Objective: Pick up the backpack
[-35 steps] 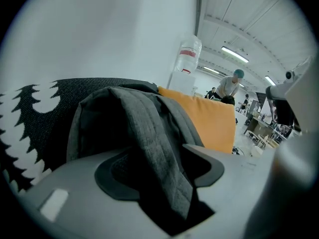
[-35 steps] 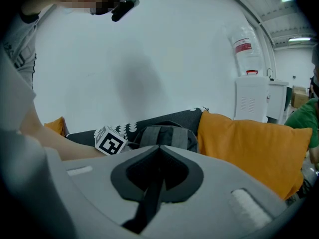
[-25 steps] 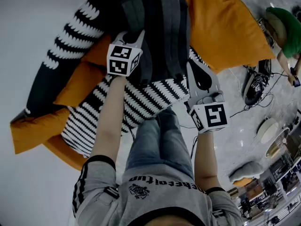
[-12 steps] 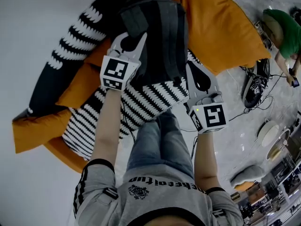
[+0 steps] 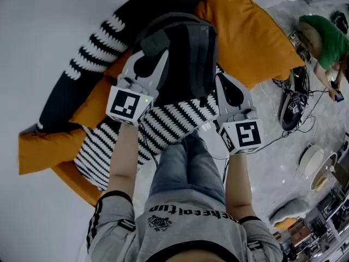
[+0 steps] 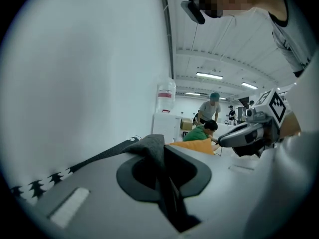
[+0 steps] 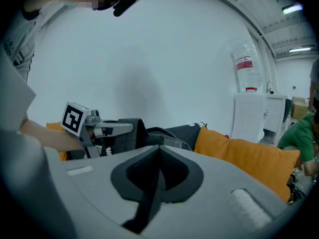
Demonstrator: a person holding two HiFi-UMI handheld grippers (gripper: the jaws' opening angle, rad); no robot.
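The dark grey backpack (image 5: 185,53) hangs between my two grippers above the cushions. My left gripper (image 5: 162,56) is at its left side, shut on a grey strap (image 6: 149,146) that sticks out from the jaw tips in the left gripper view. My right gripper (image 5: 217,79) is at the pack's lower right edge, jaws closed with a dark band of the pack caught between them. In the right gripper view the backpack (image 7: 159,132) sits just past the right gripper (image 7: 159,148), with the left gripper (image 7: 127,127) beyond it.
Under the pack lie a black-and-white striped blanket (image 5: 163,124), orange cushions (image 5: 251,31) and a black cushion (image 5: 71,91). A white wall runs along the left. A person in green (image 5: 324,34) crouches at the far right near shoes and cables (image 5: 294,100). A water dispenser (image 7: 249,108) stands by the wall.
My left gripper has risen and come nearer, pulling the backpack up off the cushions by its strap. The right gripper has risen slightly and stays at the pack's right edge.
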